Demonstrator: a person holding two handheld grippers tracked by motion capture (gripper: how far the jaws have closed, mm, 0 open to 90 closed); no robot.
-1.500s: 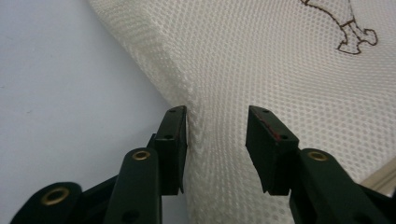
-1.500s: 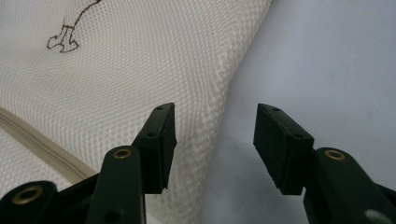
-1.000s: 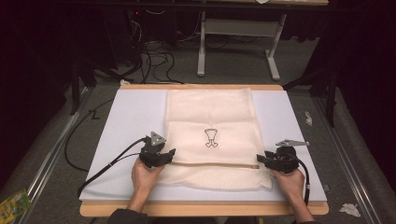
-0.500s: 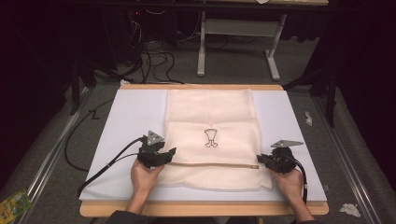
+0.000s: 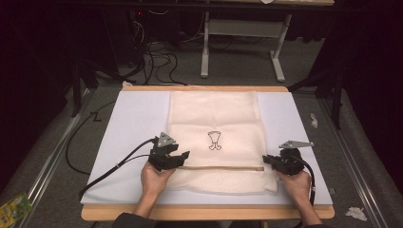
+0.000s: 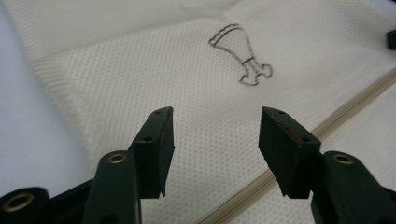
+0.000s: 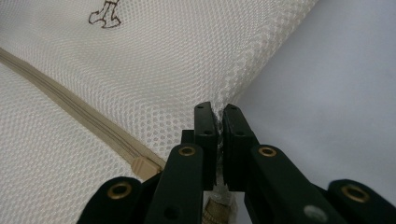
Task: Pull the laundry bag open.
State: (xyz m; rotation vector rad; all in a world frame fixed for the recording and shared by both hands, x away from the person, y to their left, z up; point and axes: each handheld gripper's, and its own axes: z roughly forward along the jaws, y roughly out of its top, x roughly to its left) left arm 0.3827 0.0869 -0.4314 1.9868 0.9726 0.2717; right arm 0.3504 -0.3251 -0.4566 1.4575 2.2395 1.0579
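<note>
A cream mesh bag (image 5: 216, 137) lies flat in the middle of the white surface (image 5: 128, 123), its zipper (image 5: 223, 168) running across near the person's edge. The right gripper (image 7: 218, 122) has its fingers clenched on the bag's side edge, just beside the zipper's end. The left gripper (image 6: 215, 140) hangs over the mesh by the zipper, fingers spread wide with nothing between them.

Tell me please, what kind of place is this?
Probably a lab or recording workspace: a white-covered table holding a mesh laundry bag, loose cables on a grey floor, and a desk frame behind.
</note>
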